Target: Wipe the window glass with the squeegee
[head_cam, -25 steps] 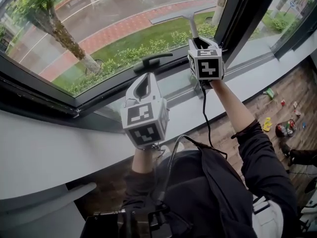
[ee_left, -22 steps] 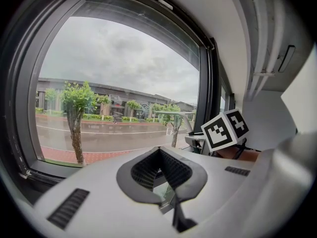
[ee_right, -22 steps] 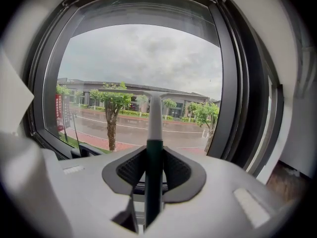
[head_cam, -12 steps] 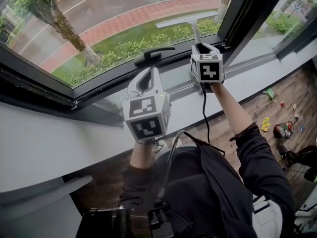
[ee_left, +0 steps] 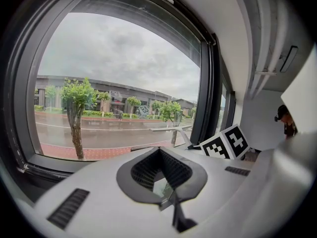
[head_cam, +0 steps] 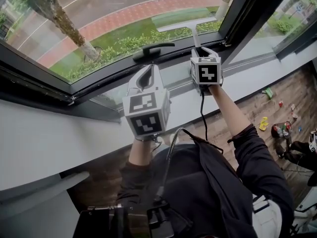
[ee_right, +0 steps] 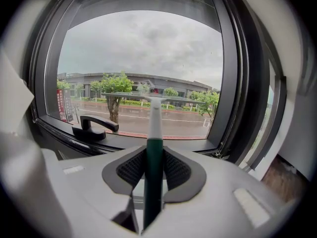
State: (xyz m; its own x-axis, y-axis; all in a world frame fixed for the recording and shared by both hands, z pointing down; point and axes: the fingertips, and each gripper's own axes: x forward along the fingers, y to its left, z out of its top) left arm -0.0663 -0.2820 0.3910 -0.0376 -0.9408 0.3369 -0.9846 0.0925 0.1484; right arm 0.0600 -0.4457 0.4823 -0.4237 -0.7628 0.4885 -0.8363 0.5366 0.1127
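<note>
The right tool [head_cam: 204,49] is clamped on the squeegee [ee_right: 154,150], with the dark green handle pinched between its two pads. From this tool the squeegee goes straight to 12 o'clock: the green grip, then a white neck, then the thin blade, which crosses from 9 to 3 o'clock. So the handle's long axis points at the window glass [head_cam: 114,14] and the blade lies across it. In the head view the blade is over the lower part of the pane, near the frame at 3 o'clock. It seems to rest on the glass, but I cannot be sure of contact.

The left tool [head_cam: 146,77] is at about 8 o'clock from the right one, with the jaws pressed together and nothing in them. It is further from the blade, so I judge that the stroke belongs to the right tool. The black window handle [head_cam: 152,51] sits at 10 o'clock from the right tool.

No brand or label can be read; the red sign outside is too small.
</note>
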